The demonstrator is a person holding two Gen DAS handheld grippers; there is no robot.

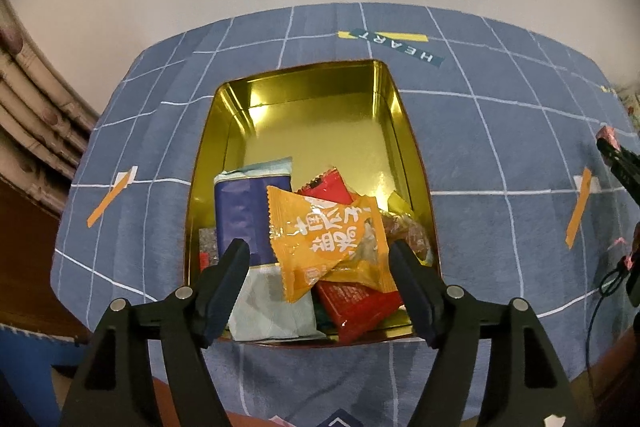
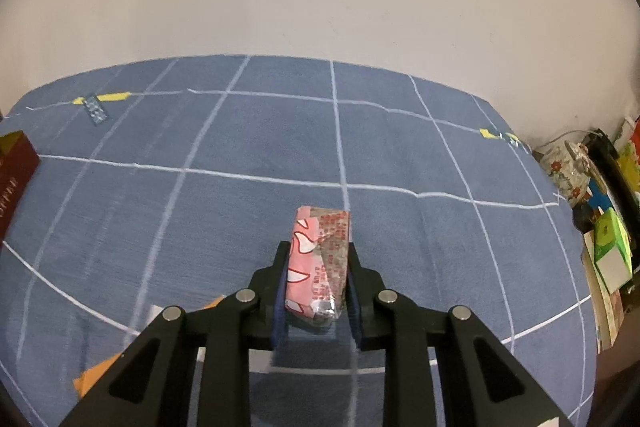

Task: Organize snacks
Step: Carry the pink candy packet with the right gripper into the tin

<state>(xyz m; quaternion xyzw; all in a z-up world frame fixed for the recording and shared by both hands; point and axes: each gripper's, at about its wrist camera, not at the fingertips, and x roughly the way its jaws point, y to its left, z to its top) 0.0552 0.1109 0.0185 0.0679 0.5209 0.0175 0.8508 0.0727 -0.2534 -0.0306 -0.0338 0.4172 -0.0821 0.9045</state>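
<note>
Left wrist view: left gripper (image 1: 318,267) spread wide over the gold rectangular tin (image 1: 390,131), pads clear of the orange crinkly snack packet (image 1: 320,239) lying atop the near-end pile.
Right gripper (image 2: 316,281) clamps a pink foil-wrapped snack (image 2: 320,259) above the blue checked tablecloth (image 2: 200,211), right of the tin.

Tin's far half free, near half blocked
Snack packets (image 1: 320,239) pile at gold tin's (image 1: 404,131) near end; bare blue cloth (image 2: 240,211) right of tin, open passage.

Gold tin (image 1: 384,115), orange packet (image 1: 320,239), pink-and-white snack (image 2: 318,259), blue white-gridded cloth (image 2: 240,211).
</note>
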